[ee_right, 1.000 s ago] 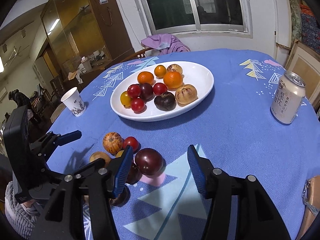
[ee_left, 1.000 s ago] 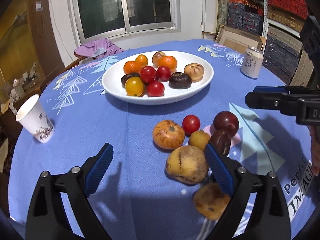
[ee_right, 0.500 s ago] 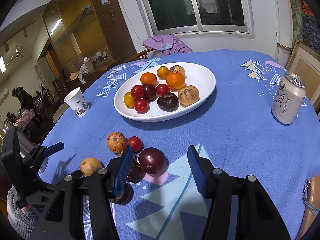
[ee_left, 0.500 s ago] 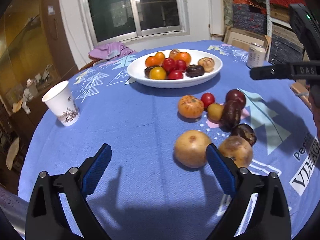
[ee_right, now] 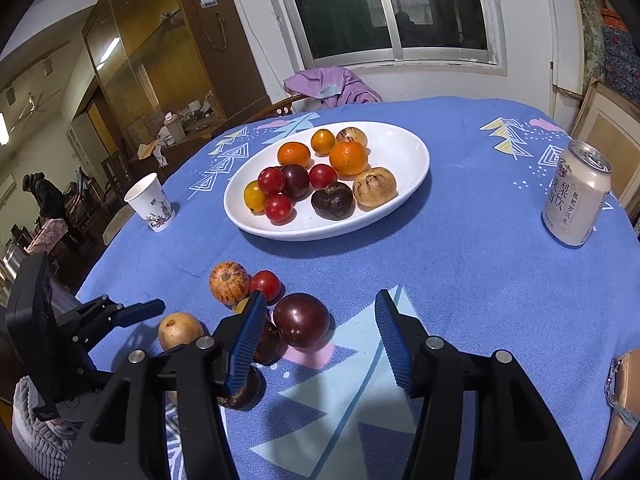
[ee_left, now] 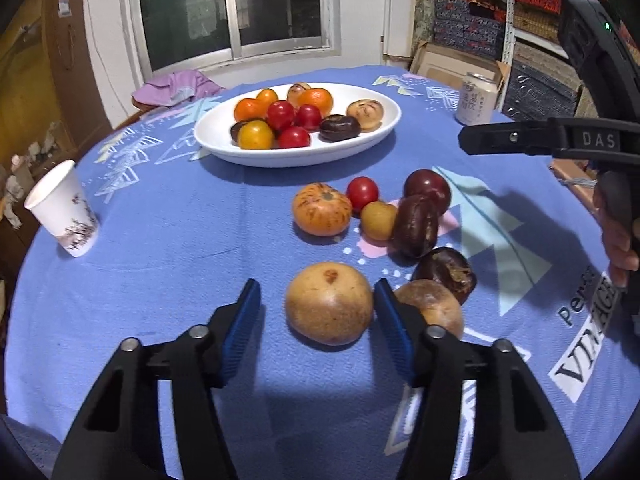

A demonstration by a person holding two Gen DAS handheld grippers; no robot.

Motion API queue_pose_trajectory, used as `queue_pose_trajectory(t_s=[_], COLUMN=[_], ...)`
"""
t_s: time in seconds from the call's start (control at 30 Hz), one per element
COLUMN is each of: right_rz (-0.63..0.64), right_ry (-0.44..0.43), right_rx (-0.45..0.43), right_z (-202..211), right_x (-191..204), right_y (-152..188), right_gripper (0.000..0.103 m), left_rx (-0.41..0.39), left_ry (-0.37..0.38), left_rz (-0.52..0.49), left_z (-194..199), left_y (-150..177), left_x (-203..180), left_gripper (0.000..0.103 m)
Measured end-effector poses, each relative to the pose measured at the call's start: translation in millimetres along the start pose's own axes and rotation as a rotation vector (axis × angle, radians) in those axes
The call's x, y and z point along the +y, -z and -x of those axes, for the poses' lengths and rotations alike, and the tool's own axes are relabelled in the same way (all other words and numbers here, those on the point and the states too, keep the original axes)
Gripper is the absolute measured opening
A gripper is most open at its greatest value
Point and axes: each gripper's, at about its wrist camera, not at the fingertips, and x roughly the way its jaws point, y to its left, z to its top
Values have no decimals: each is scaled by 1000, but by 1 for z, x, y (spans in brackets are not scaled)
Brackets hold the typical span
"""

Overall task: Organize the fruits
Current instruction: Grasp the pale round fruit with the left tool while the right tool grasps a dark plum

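Left wrist view shows the left gripper (ee_left: 316,312), jaws closing around the tan fruit (ee_left: 329,303) on the bench (ee_left: 168,248), presumably for the plate (ee_left: 384,130), while the right gripper (ee_right: 320,334) hangs unclenched, empty.

A home dining room: round clothed table (ee_right: 500,280), wooden cabinet (ee_right: 160,60), chair (ee_right: 280,110), window (ee_right: 392,8)

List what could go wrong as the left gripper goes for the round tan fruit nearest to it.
1. The left gripper is closing with the round tan fruit off-centre toward its right finger; the fruit may roll out.
2. That right finger sits close to the brown mottled fruit and could nudge it toward the dark wrinkled fruit.
3. The smooth blue tablecloth offers little to stop rolling.
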Motion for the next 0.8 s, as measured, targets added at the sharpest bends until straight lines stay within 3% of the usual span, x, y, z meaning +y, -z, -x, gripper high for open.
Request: queue_pose_trajectory(t_s=[0.17, 0.43, 0.57, 0.8], right_rz=[3, 7, -58, -124], right_ry=[0, 3, -52, -118], right_rx=[11, 44, 79, 125], right_z=[-3, -18, -31, -46], right_x=[0, 2, -3, -5], right_y=[1, 5, 5, 8], right_gripper=[57, 57, 57, 46], left_rx=[34, 19, 38, 38], left_ry=[52, -64, -66, -69], left_rz=[41, -5, 29, 22], left_z=[-11, 6, 1, 2], left_y=[-3, 7, 6, 7], left_x=[4, -1, 7, 7], left_gripper=[47, 46, 46, 46])
